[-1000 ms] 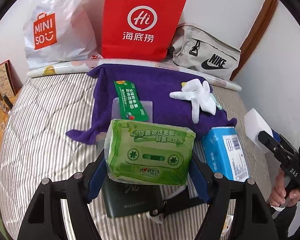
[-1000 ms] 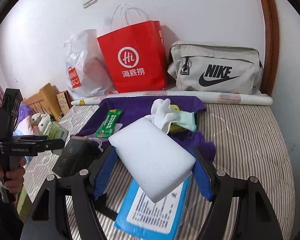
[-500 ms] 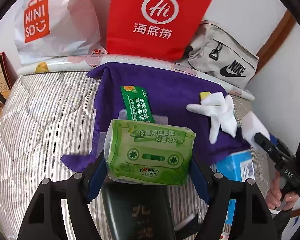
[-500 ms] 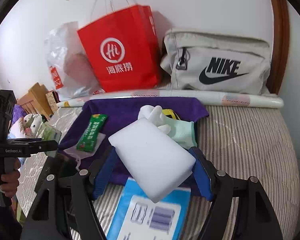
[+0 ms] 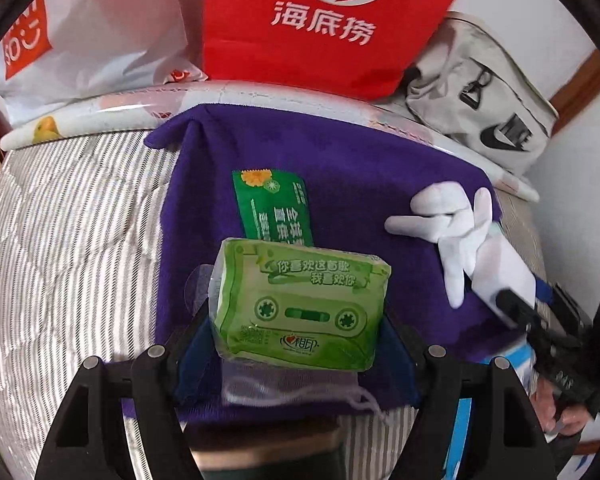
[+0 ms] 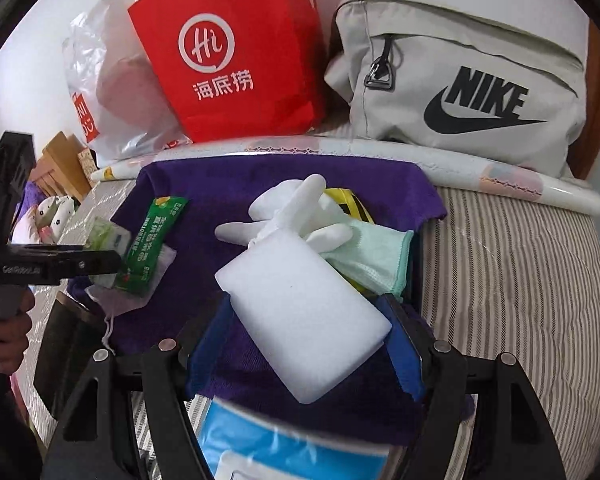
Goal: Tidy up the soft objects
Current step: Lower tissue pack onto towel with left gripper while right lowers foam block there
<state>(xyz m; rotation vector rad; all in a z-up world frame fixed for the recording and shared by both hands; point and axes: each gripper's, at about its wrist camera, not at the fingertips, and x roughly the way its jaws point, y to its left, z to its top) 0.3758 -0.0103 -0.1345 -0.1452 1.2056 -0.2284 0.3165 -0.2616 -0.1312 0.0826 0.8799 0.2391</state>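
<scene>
Purple towel (image 5: 340,168) is where I judge both loads are headed — I'm in the carry-and-place step, each gripper holding one soft thing above the cloth spread on the striped bed (image 5: 72,216).

On my left gripper (image 5: 300,320) the fingers are closed about as wide as the green tissue pack (image 5: 304,304), pinching it at its two short ends; the pack sits crosswise between them, label facing the camera, lifted off the towel. Just beyond it lies a green sachet (image 5: 274,210), with a small drawstring pouch (image 5: 288,386) under the pack on the towel's near edge.

On my right gripper (image 6: 312,332) the fingers clamp a white sponge block (image 6: 300,320), held slanted, one corner jutting toward the camera and the far end reaching up near the white glove (image 6: 288,208) and the pale green glove (image 6: 372,256). Whether the sponge touches those gloves I cannot tell. A blue packet (image 6: 284,444) lies below the fingers, at the towel's front edge.

Next I'd want to lower each item onto a bare patch of purple — the tissue pack short of the sachet, the sponge clear of the gloves — then ease the fingers apart only once each thing rests flat. The sponge's tilt worries me; it could tip as I let go.
</scene>
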